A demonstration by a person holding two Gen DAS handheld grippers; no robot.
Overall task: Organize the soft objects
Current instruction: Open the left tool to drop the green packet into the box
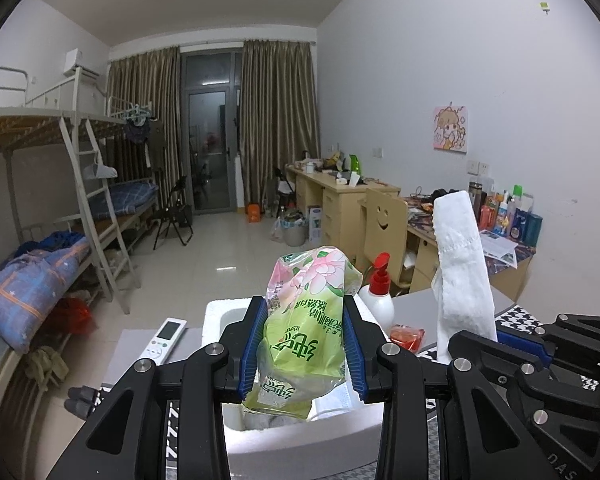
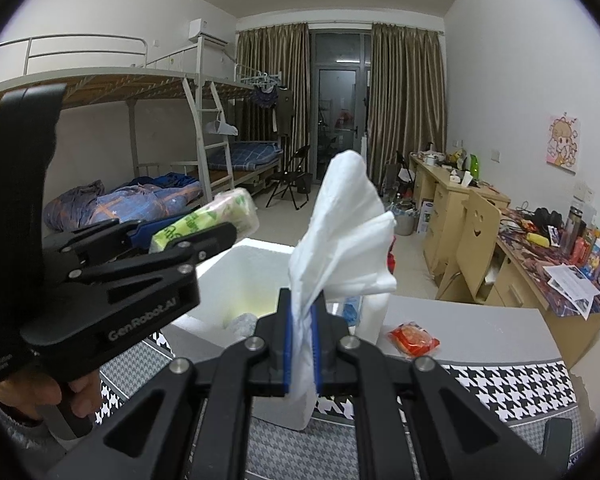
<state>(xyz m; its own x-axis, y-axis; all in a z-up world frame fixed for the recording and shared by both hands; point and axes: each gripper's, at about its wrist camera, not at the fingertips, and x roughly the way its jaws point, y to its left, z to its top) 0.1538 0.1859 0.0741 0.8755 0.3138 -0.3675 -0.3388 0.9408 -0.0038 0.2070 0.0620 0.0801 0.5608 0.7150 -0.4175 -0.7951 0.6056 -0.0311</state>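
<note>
My left gripper (image 1: 304, 344) is shut on a green and pink plastic tissue pack (image 1: 308, 312), squeezed between its blue pads. The pack hangs over an open white foam box (image 1: 300, 444). To its right, my right gripper (image 1: 496, 338) holds a folded white paper towel (image 1: 460, 264) that stands upright. In the right wrist view the right gripper (image 2: 303, 344) is shut on the white paper towel (image 2: 348, 236), just in front of the foam box (image 2: 240, 268). The left gripper (image 2: 180, 235) with the tissue pack (image 2: 216, 216) is above the box's left rim.
A white bottle with a red pump (image 1: 378, 292) stands behind the box, and a red packet (image 2: 414, 338) lies on the grey table (image 2: 480, 328). A remote control (image 1: 166, 340) lies to the left. A houndstooth cloth (image 2: 500, 388) covers the near edge. A person's hand (image 2: 40, 396) grips the left handle.
</note>
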